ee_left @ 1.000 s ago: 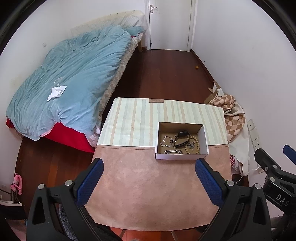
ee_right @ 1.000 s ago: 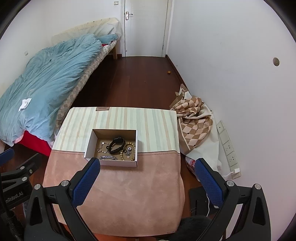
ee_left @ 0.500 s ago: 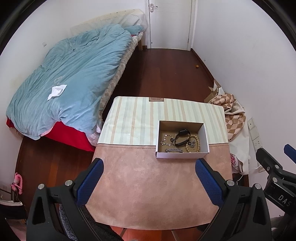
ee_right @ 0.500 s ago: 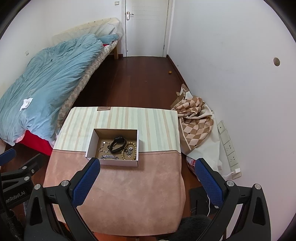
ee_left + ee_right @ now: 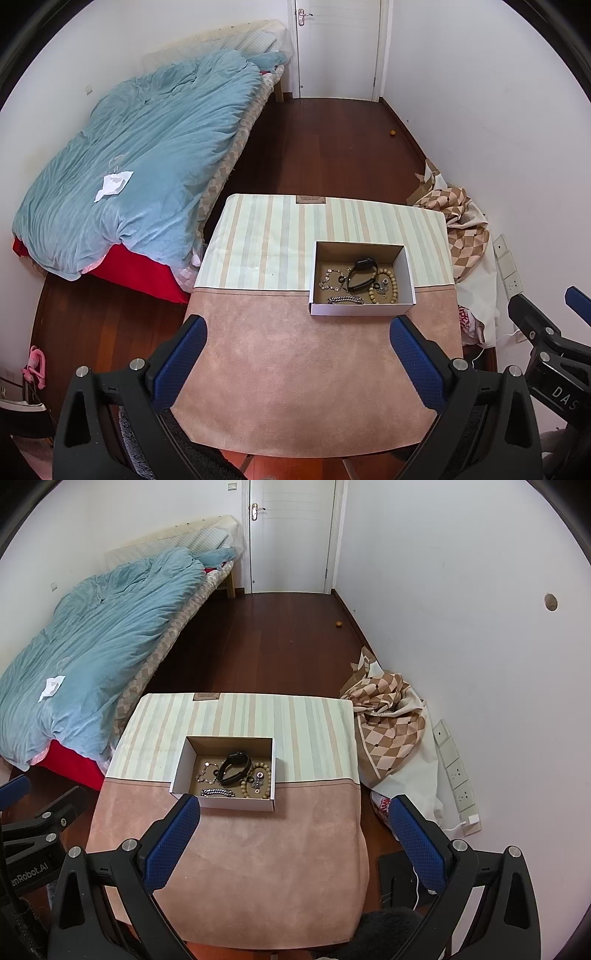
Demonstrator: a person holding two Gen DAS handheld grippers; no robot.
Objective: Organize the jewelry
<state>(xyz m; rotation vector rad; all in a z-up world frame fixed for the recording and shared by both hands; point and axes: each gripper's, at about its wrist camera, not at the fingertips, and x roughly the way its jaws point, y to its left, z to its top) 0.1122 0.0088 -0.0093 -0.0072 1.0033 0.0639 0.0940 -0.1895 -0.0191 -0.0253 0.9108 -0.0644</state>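
An open white cardboard box (image 5: 409,271) (image 5: 180,766) stands on a small table (image 5: 303,369) (image 5: 240,856) covered with a striped and pink cloth. In the box lie a black watch band (image 5: 362,274) (image 5: 233,767), a wooden bead bracelet (image 5: 392,282) (image 5: 266,775), a silver chain bracelet (image 5: 345,300) (image 5: 218,793) and a thin chain (image 5: 330,277) (image 5: 204,771). My left gripper (image 5: 297,326) is open and empty, high above the table's near half. My right gripper (image 5: 293,805) is open and empty, high above and to the right of the box.
A bed with a teal duvet (image 5: 140,155) (image 5: 92,627) stands left of the table. A checkered cloth bundle (image 5: 461,221) (image 5: 391,720) lies on the floor by the right wall. Dark wood floor runs to a white door (image 5: 338,48) (image 5: 291,535).
Both views have shifted only slightly; the box sits a little lower and nearer in the frames. Both grippers stay open and empty.
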